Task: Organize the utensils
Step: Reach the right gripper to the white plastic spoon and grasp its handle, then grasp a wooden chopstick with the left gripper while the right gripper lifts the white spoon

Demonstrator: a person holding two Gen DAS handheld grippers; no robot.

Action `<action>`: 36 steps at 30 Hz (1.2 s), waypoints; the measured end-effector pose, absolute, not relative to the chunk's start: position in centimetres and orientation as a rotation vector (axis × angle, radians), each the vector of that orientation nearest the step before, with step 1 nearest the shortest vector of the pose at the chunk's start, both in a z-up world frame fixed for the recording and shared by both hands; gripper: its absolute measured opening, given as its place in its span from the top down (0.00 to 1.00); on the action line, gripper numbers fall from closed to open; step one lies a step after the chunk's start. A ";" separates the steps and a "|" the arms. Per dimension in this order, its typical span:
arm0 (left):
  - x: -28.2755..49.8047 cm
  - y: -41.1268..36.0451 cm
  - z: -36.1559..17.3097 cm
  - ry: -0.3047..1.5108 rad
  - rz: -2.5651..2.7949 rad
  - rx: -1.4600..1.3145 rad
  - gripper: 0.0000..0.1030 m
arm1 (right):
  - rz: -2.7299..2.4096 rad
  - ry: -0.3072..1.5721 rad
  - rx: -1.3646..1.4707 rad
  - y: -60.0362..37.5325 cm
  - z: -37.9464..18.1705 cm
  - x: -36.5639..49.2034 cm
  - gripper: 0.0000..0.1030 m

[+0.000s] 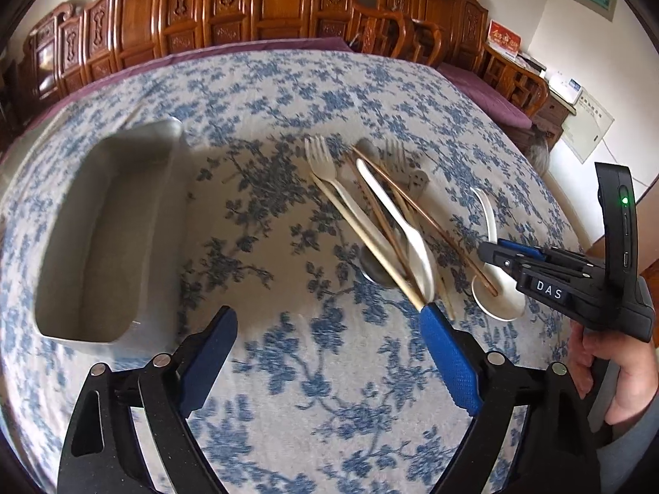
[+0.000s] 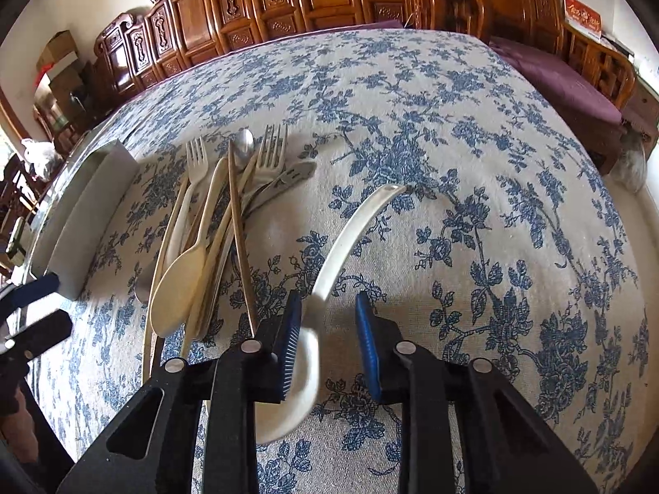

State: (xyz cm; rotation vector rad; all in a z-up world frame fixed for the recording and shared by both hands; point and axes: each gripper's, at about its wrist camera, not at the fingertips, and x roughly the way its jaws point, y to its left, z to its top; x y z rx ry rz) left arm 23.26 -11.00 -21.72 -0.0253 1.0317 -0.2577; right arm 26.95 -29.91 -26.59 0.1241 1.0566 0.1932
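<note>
A pile of utensils (image 1: 379, 210) lies mid-table: cream forks, cream spoons, chopsticks and metal pieces; it also shows in the right wrist view (image 2: 218, 222). A white ceramic spoon (image 2: 350, 230) lies apart to its right, bowl toward me. My right gripper (image 2: 327, 308) is open, its fingers on either side of the spoon's neck, low over the cloth; it shows in the left wrist view (image 1: 494, 253) over the spoon (image 1: 492, 222). My left gripper (image 1: 329, 321) is open and empty above the cloth. A grey rectangular tray (image 1: 107, 222) stands empty at the left.
The table carries a blue-flowered cloth (image 2: 453, 123). Carved wooden chairs (image 1: 263, 4) line the far side, with a purple bench cushion (image 2: 568, 82) at the right. The tray also shows at the left of the right wrist view (image 2: 82, 214).
</note>
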 end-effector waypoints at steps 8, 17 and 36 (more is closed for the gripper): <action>23.9 -14.1 -24.0 1.104 -0.284 -0.082 0.29 | 0.247 1.022 0.149 -30.3 -25.4 26.7 0.96; 24.1 -15.4 -24.8 1.131 -0.284 -0.108 0.63 | 0.217 0.936 0.183 -32.7 -23.0 26.0 0.96; 22.7 -12.0 -23.4 1.089 -0.252 -0.142 0.96 | 0.265 0.874 0.136 -31.1 -20.9 25.4 0.96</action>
